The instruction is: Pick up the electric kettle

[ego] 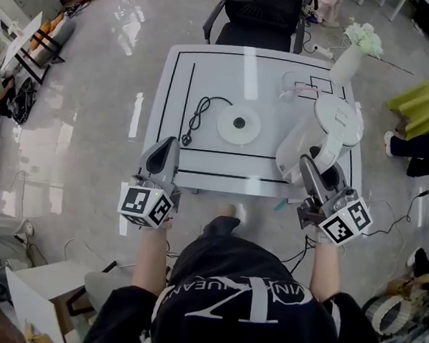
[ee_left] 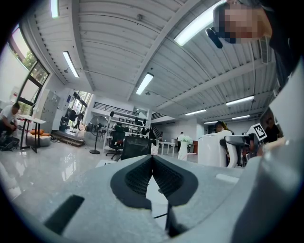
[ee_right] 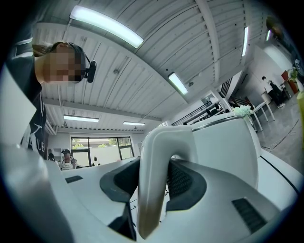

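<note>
The white electric kettle (ego: 296, 150) is at the right side of the white table (ego: 210, 67), its round lid (ego: 339, 117) tipped up. My right gripper (ego: 311, 168) is shut on the kettle's handle (ee_right: 156, 163), which fills the gap between the two dark pads (ee_right: 184, 182). The kettle body (ee_right: 227, 152) rises just beyond. Whether the kettle rests on the table I cannot tell. The round kettle base (ego: 239, 124) with its black cord (ego: 198, 117) lies at mid-table, apart from the kettle. My left gripper (ego: 168, 153) hangs shut and holds nothing at the table's front left; its pads (ee_left: 164, 176) meet.
A white vase of flowers (ego: 350, 58) and a clear cup (ego: 292, 84) stand at the table's back right. A black office chair (ego: 261, 16) is behind the table. A yellow stool (ego: 423, 105) and a person's legs (ego: 423, 147) are on the floor to the right.
</note>
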Motion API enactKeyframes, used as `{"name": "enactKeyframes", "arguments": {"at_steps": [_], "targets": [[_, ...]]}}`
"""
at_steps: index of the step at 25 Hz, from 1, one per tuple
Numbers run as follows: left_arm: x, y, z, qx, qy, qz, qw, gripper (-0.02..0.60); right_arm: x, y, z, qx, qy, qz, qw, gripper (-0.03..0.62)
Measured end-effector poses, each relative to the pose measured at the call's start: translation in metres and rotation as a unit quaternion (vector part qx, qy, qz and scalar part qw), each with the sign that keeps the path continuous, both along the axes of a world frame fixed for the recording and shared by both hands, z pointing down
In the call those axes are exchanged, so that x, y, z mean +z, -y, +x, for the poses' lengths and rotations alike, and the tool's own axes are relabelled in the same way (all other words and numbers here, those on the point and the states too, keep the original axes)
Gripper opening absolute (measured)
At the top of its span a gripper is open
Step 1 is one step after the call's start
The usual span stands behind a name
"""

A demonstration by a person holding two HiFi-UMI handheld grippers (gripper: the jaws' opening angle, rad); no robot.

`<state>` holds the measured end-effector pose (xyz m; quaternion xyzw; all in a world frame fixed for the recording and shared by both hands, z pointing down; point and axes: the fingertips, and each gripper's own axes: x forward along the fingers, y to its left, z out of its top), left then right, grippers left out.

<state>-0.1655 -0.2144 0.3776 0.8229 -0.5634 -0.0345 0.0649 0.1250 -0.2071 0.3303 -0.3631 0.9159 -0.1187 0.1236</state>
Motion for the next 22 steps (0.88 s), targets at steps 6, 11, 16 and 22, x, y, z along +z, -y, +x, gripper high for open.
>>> {"name": "enactKeyframes", "arguments": {"at_steps": [6,11,16,22], "targets": [[-0.0009,-0.0005,0.0004,0.004,0.007,0.003,1.0,0.006,0.0013,0.0,0.0014,0.002,-0.003,0.001,1.0,0.144],[-0.0003,-0.0008,0.0014,0.003,0.007,0.001,1.0,0.006,0.0022,0.0011,0.0038,0.004,0.003,-0.002,1.0,0.144],[-0.0006,0.0009,0.0014,0.003,0.009,0.002,1.0,0.006,0.0061,0.0014,0.0042,0.004,-0.001,-0.004,1.0,0.144],[-0.0011,0.0028,0.0046,0.006,0.01,0.002,0.9999,0.006,0.0091,0.0016,0.006,0.008,0.001,-0.008,1.0,0.144]]}}
